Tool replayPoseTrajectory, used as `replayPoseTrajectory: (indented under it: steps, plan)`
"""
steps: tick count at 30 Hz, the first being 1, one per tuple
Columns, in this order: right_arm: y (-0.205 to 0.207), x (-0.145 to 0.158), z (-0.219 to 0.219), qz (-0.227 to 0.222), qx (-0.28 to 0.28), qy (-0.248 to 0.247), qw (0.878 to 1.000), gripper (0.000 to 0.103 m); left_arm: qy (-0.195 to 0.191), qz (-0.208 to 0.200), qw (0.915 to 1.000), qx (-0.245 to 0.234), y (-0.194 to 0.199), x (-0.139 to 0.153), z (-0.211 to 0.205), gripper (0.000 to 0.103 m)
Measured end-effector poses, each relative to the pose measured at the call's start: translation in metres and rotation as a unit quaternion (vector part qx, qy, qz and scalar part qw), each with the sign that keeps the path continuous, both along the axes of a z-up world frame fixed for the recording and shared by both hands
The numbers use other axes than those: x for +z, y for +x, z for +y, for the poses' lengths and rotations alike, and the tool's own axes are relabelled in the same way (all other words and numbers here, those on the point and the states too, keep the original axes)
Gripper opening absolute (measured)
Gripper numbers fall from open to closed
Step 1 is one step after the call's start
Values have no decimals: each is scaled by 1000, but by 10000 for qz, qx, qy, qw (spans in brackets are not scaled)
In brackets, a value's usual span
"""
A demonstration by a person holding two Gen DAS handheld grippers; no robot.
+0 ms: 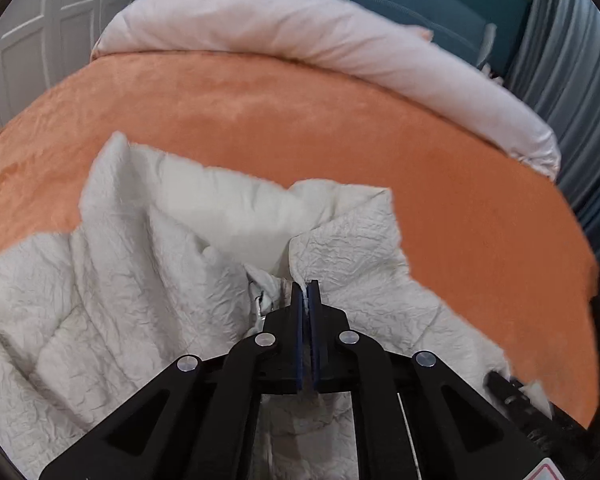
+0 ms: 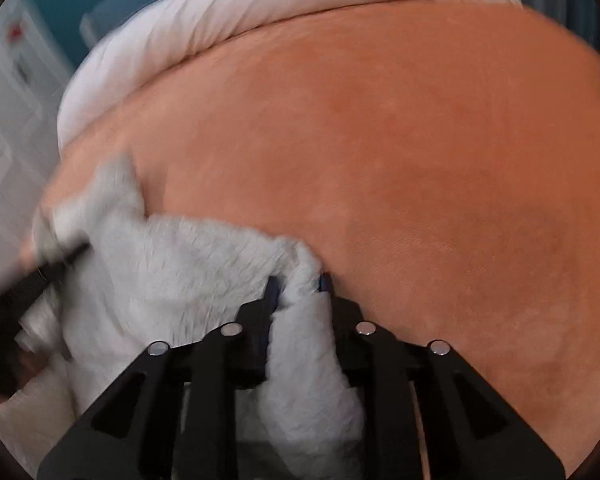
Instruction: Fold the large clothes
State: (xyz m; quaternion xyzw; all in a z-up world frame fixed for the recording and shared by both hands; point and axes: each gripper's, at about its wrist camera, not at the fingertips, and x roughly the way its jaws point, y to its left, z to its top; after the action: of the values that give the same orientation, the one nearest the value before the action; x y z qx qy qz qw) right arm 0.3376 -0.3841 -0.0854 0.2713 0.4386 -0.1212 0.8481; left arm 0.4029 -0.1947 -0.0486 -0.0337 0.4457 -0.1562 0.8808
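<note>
Fabric of a white quilted garment (image 1: 148,280) is seen pinched at a thin edge between the pressed-together fingers of the left hand-held gripper (image 1: 307,286), close to what appears to be a zipper end. The right hand-held gripper (image 2: 298,284) is clamped on a thicker bunch of the same garment (image 2: 172,276); its fingers are held apart by the wad between them. This view is blurred, so detail of the grip cannot be confirmed. The garment is found crumpled at the near edge of the bed, on an orange blanket (image 1: 300,128), with most of the blanket bare beyond it. A pale rolled duvet (image 1: 280,28) is noted along the far edge of the bed.

The step in hand is judged to be lifting and spreading the garment before a fold. It is recommended that both grips be drawn apart evenly until the held edge is taut, and that the cloth be laid flat toward the middle of the bed. The left pinch is judged slight; a sharp pull could slip it.
</note>
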Motion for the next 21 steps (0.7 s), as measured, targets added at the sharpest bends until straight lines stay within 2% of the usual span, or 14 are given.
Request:
replayPoseTrajectory:
  steps: [2,3,5,7,8,9,10,12,13,15,16,17,18,21]
  plan:
    - [-3,17,-4,-36,-163,56,9998,23,69,10,10000,-36,1,3,-2,11]
    - [-10,28,-2,-230,-228,67,9995,23,-17,17,10000,-60,0,5,1,11]
    - [-25,59,11,-661,-170,-242,9974,24,-350,-18,9994,-83,-7,17,16,13]
    - [-26,77,30,-812,200,-575,9948,24,-600,-199,9979,-108,-22,35,34,13]
    - [-21,78,41,-743,447,-766,9933,24,-629,-363,9972,-165,-31,47,43,17]
    - [-12,73,49,-620,598,-957,9917,26,-524,-472,9974,-168,-37,52,48,24]
    - [-2,63,52,-411,723,-1088,9906,28,-387,-538,9976,-183,-41,55,52,26]
    - [17,18,45,381,799,-1057,9905,31,24,-494,9984,-264,-44,50,60,26]
    - [17,12,40,349,798,-916,9920,31,197,-429,9986,-250,-43,43,65,26]
    - [3,22,19,99,511,-491,9974,31,392,-38,9992,-24,-36,26,90,26]
    - [-6,31,12,50,294,-488,9984,31,273,102,9995,83,-35,22,104,26]
    - [-17,44,10,-88,81,-531,9985,41,66,171,9996,224,-37,23,122,26]
    - [-27,57,15,-271,38,-561,9980,40,-65,162,9994,306,-42,26,136,26]
    - [-42,96,57,-772,561,-786,9923,39,-76,-123,9992,369,-68,45,162,26]
